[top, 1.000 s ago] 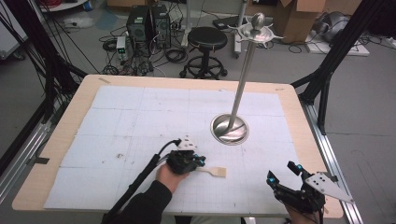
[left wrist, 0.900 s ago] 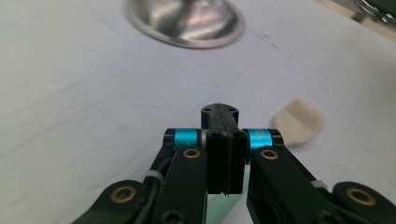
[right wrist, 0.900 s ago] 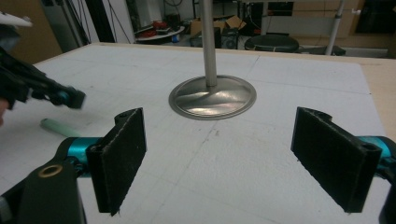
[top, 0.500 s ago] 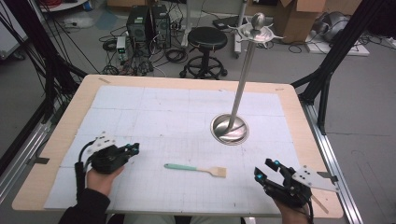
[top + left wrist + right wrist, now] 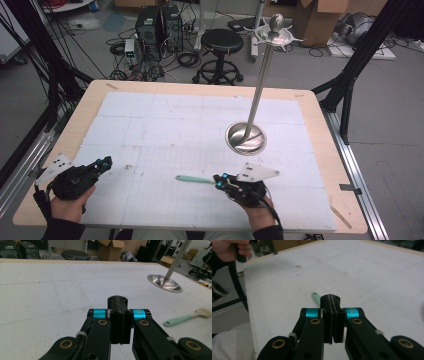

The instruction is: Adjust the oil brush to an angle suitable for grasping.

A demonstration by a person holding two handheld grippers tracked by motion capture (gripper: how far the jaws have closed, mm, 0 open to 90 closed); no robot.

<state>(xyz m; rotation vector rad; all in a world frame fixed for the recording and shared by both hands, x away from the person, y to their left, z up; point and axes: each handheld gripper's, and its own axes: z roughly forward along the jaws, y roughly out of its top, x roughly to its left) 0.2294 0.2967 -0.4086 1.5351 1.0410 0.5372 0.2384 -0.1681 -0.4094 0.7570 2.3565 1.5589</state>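
**benchtop_dan:** The right gripper [image 5: 225,180] is sitting low over the brush [image 5: 192,178] near the front edge of the table [image 5: 200,87]. Its jaws have just been closing, and in the right gripper view the pads are meeting each other. I'm not seeing anything between them. The mint handle [image 5: 314,295] is just poking out past the tips. Is it actually pinching it?

**gripnoob:** I'm doubting it. The seam between the pads is looking tight, so I'm guessing they're closing on air above or beside the brush. Its bristle end is hiding under the gripper in the high view, so I can't be sure.

**benchtop_dan:** So what's the risk from here?

**gripnoob:** If the hand is lifting now, it's probably coming up empty. If it's pushing down or forward with the jaws pressed together, it's going to be shoving the brush along the white sheet instead of grabbing it. That handle looks smooth and light, so it'd be skidding or spinning away.

**benchtop_dan:** And the other one?

**gripnoob:** The left gripper [image 5: 106,161] is hanging out well apart at the table's left side, also pressed together and holding nothing. The metal stand [image 5: 246,138] is standing just behind the right hand, so a careless swing back could be clipping its base.
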